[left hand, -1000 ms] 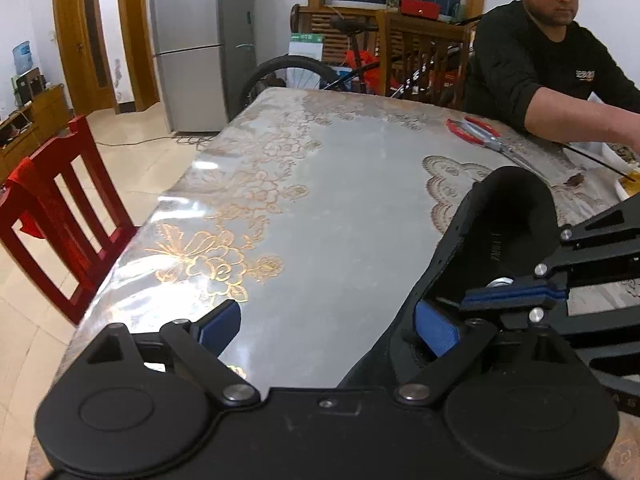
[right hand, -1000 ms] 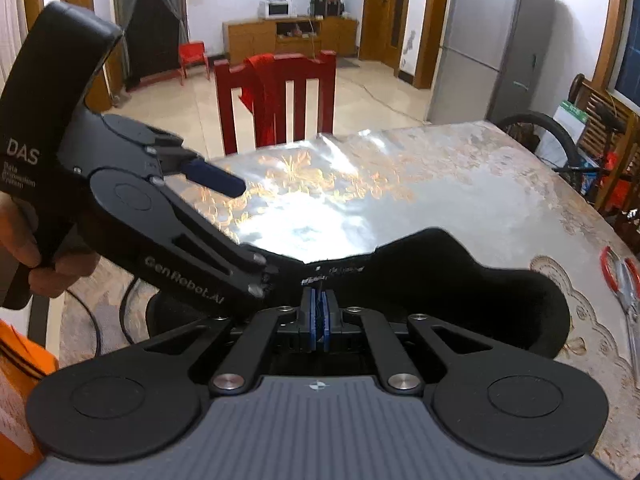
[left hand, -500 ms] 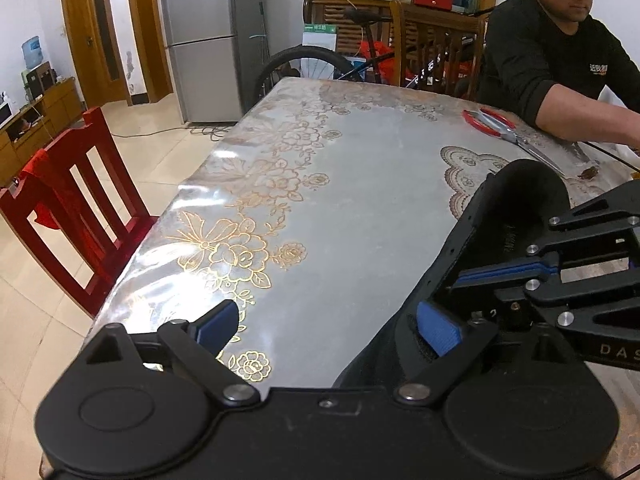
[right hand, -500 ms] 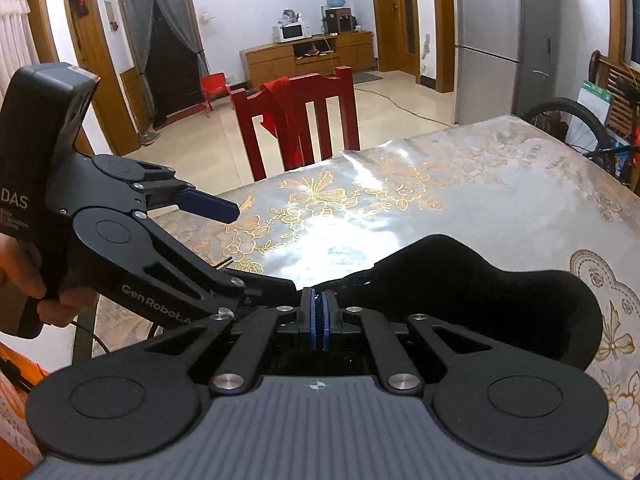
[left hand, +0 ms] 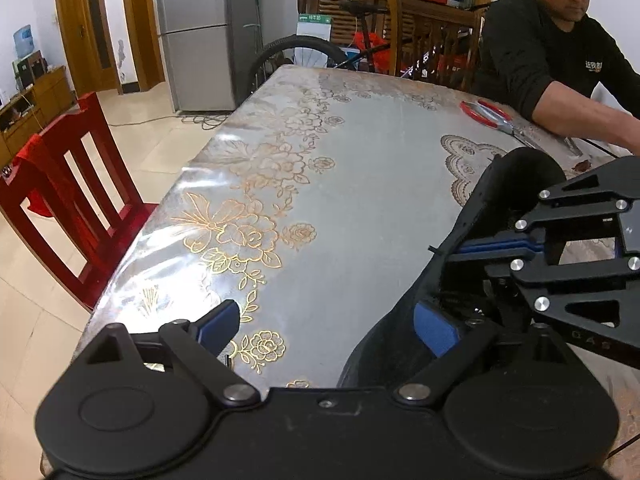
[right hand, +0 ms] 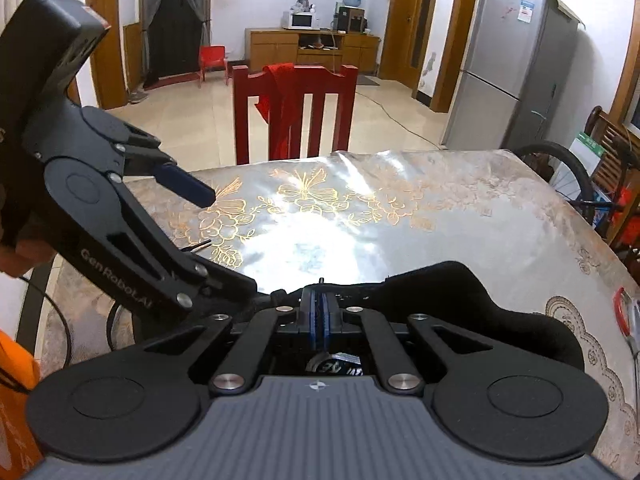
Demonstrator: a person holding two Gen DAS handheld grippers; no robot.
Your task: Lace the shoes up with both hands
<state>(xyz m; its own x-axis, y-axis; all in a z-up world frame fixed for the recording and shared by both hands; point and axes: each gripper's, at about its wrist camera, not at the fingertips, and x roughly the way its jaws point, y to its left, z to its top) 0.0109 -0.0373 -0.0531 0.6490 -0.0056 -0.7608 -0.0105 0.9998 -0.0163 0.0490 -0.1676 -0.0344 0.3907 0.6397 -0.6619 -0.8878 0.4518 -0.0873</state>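
Shoe: keep your right gripper jaws pinched shut on the lace tip, left gripper jaws wide open, then thread slowly.

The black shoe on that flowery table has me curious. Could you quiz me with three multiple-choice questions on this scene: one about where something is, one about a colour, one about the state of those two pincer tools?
1. Where do the red-handled scissors lie?
A. inside the shoe
B. on the table beyond the shoe
C. on the red chair

2. What colour are the pads on the fingers of the left gripper?
A. blue
B. yellow
C. white

3. How do the two grippers stand?
A. both wide open
B. left shut, right open
C. left open, right shut

Answers:
1. B, they rest on the table past the black shoe, near a seated person's forearm.
2. A, both pads show blue.
3. C, the left jaws stand far apart, with one pad at the shoe's side, while the right gripper has its pads pressed together over the shoe.
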